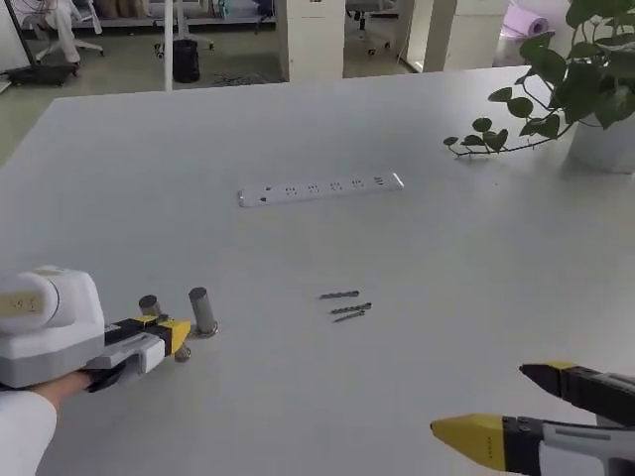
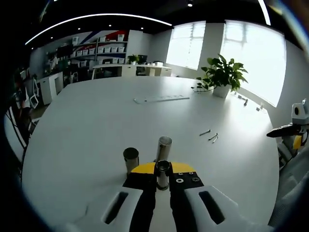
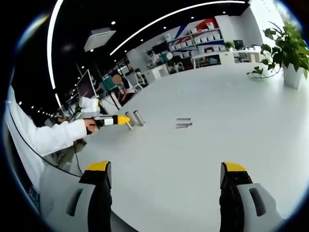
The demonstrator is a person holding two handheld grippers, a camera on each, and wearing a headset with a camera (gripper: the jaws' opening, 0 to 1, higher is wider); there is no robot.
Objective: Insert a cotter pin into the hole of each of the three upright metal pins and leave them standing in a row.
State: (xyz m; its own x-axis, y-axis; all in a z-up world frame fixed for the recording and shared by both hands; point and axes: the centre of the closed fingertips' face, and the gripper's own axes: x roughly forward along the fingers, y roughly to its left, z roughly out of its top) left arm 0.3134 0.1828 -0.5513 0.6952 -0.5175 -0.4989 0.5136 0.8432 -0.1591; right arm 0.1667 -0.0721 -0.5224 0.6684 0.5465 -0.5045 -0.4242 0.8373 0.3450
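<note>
Head view has the left gripper down at lower left. In the left gripper view its jaws are pinched in narrow on one upright metal pin. The other two metal pins stand free just past the yellow tips, one straight ahead and one off to the left, near each other but not touching. The right gripper sits at lower right of the head view, jaws spread wide and holding nothing. The three cotter pins lie flat around mid-frame, bunched close together and well apart from the metal pins, off to their right. As for writing, the white power strip at upper middle has tiny markings by its sockets, too small to read. The red and blue wall graphic in the left gripper view is too blurry to make out as well. The table is a big plain pale grey top, with wide bare stretches around both grippers and between the cotter pins and the strip. A potted plant sits at upper right near the table's far side. Beyond the far edge there's office floor with swivel chairs, and the left gripper view shows bright windows and shelving.
</note>
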